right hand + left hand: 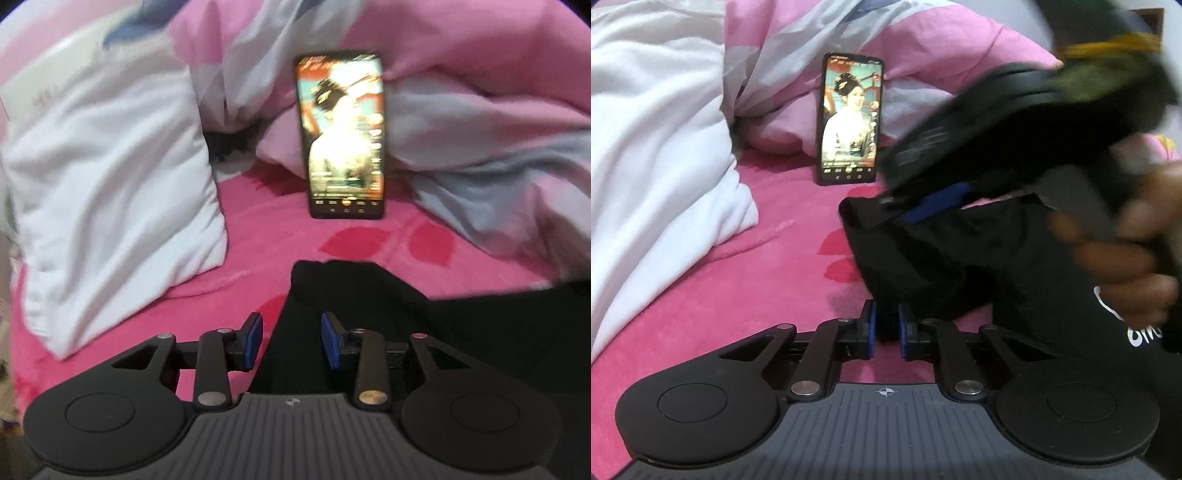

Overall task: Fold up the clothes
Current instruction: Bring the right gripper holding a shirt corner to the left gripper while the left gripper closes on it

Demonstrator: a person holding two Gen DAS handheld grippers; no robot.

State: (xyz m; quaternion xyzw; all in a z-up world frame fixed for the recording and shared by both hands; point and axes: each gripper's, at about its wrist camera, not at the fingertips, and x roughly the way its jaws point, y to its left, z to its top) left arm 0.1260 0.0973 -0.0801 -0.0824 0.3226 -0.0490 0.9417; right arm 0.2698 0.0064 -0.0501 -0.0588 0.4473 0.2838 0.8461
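A black garment [942,258] with white print at its right side lies crumpled on the pink bed sheet [738,277]. My left gripper [886,328] is shut on a fold at its near edge, with black cloth pinched between the blue pads. A hand [1126,251] holds the right gripper [908,206], blurred, with its tips over the garment's far left corner. In the right wrist view the right gripper [291,339] stands open just above the garment [369,314]. Its blue pads [255,339] straddle the cloth's left edge and hold nothing.
A lit phone [849,118] [341,136] stands propped against a rumpled pink and grey duvet [923,40] at the back. A white pillow [657,147] [110,177] lies at the left. Pink sheet [295,229] shows between the phone and the garment.
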